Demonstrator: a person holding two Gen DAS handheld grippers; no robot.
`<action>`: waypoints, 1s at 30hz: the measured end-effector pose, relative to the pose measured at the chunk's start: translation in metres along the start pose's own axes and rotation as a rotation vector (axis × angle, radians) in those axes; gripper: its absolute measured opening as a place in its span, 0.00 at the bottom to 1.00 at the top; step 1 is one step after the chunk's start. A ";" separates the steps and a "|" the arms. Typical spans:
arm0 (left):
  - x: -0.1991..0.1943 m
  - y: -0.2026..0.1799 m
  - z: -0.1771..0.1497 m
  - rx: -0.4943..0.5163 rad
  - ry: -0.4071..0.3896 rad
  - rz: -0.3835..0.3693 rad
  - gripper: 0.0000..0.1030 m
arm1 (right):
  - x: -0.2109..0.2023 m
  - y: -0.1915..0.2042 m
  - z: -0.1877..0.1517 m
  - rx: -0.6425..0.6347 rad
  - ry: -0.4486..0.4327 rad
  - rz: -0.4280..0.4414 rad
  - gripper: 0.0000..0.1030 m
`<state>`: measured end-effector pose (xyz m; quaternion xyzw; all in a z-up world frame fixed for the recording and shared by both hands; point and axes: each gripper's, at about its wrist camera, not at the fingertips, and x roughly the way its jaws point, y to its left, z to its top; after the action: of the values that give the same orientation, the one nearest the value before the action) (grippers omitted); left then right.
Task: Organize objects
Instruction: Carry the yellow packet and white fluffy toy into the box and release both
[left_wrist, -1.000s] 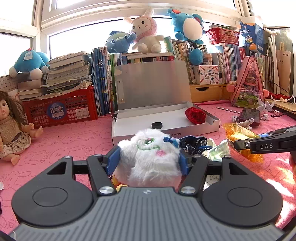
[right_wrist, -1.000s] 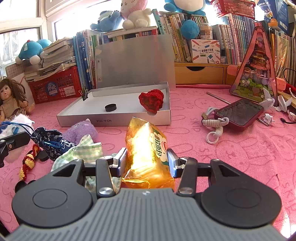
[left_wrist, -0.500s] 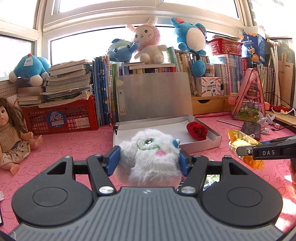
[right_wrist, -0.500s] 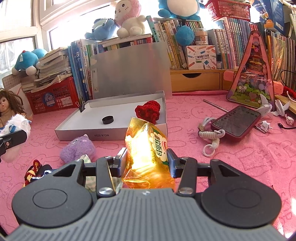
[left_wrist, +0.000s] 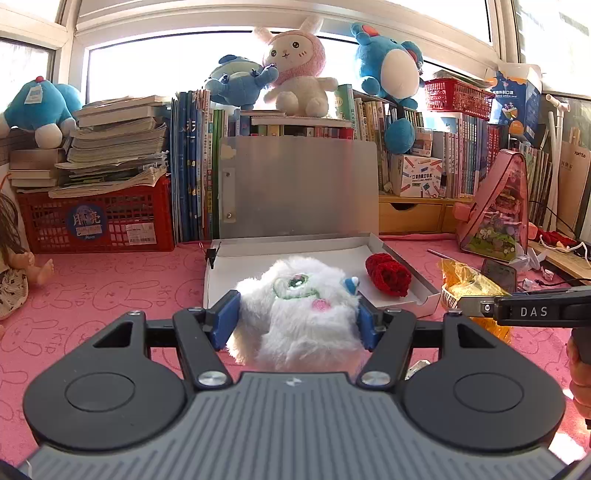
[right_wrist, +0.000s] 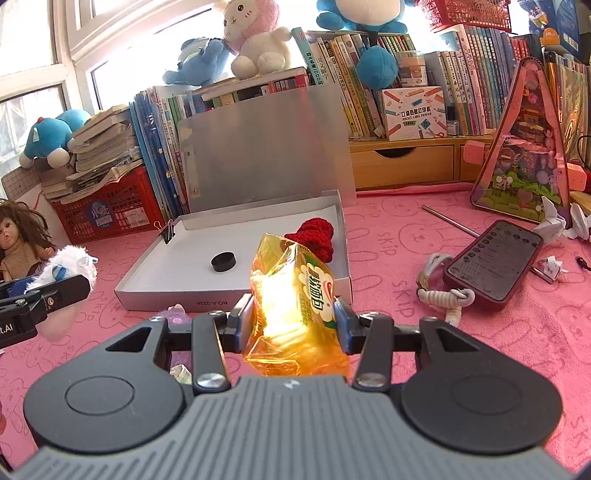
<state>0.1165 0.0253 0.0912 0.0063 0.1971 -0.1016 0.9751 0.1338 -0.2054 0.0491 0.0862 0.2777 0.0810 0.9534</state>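
Note:
My left gripper (left_wrist: 297, 317) is shut on a white fluffy plush toy (left_wrist: 299, 306) and holds it just in front of the open white box (left_wrist: 424, 291). My right gripper (right_wrist: 293, 317) is shut on a yellow snack packet (right_wrist: 291, 295), held above the pink cloth near the box's (right_wrist: 236, 295) front right corner. The box holds a red knitted piece (right_wrist: 317, 236) and a black round cap (right_wrist: 223, 261). The plush also shows at the left of the right wrist view (right_wrist: 70, 266), the packet at the right of the left wrist view (left_wrist: 469, 288).
A phone in a red case (right_wrist: 495, 258) with a white cord lies right of the box. A purple plush (right_wrist: 173, 314) lies below my right gripper. A doll (right_wrist: 18, 236) sits far left. Books, a red crate (left_wrist: 96, 218) and plush toys line the back.
Both grippers have risen and moved toward the box with their loads. The pile of cloth and the purple plush have dropped below and behind them.

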 end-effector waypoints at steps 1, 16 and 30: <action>0.005 0.001 0.002 -0.001 0.005 0.002 0.67 | 0.003 0.000 0.003 0.008 0.006 0.004 0.47; 0.091 0.015 0.054 0.000 0.067 0.050 0.67 | 0.067 -0.008 0.073 0.137 0.103 0.068 0.47; 0.193 0.033 0.064 -0.100 0.186 0.144 0.67 | 0.150 -0.001 0.105 0.229 0.149 0.068 0.45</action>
<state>0.3216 0.0160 0.0752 -0.0185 0.2907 -0.0202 0.9564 0.3158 -0.1883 0.0594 0.1974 0.3519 0.0875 0.9108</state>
